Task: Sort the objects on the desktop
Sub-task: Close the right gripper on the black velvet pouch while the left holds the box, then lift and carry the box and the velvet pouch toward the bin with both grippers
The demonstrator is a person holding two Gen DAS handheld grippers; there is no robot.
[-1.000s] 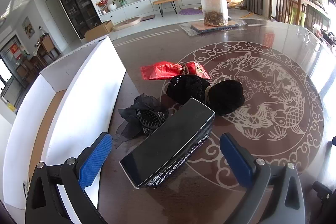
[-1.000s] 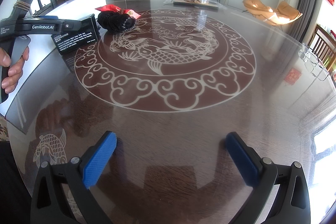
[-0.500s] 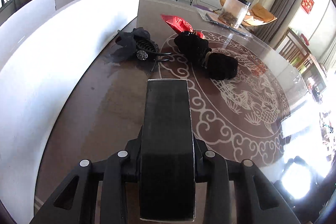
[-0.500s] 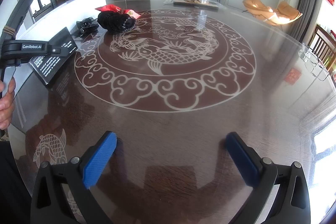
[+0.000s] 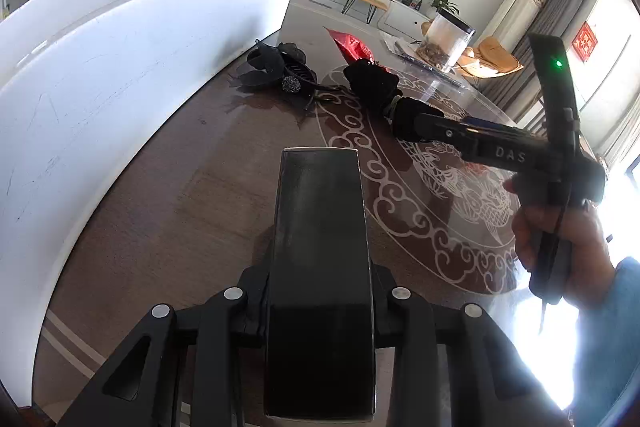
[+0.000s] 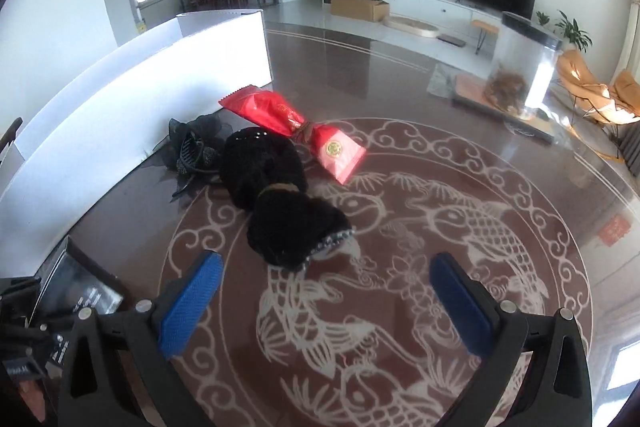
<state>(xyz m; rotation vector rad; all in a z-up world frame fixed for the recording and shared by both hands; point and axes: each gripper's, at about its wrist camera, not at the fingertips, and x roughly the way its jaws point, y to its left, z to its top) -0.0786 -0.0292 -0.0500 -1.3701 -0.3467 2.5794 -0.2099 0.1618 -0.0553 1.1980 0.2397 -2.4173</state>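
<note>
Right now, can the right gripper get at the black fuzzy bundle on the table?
Probably yes. The right gripper is open and empty, the black fuzzy bundle lies just ahead of its fingertips, and only bare table lies between them.

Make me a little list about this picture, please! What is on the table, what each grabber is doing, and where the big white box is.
table: round, dark, with a pale fish pattern
left gripper: shut on the black box
right gripper: open, empty, pointing at the black fuzzy thing
red packet: lying beside the fuzzy thing
black hair clip: between the fuzzy thing and the white box
white box: at the table's edge, open on top
clear jar: far side, standing upright
</note>
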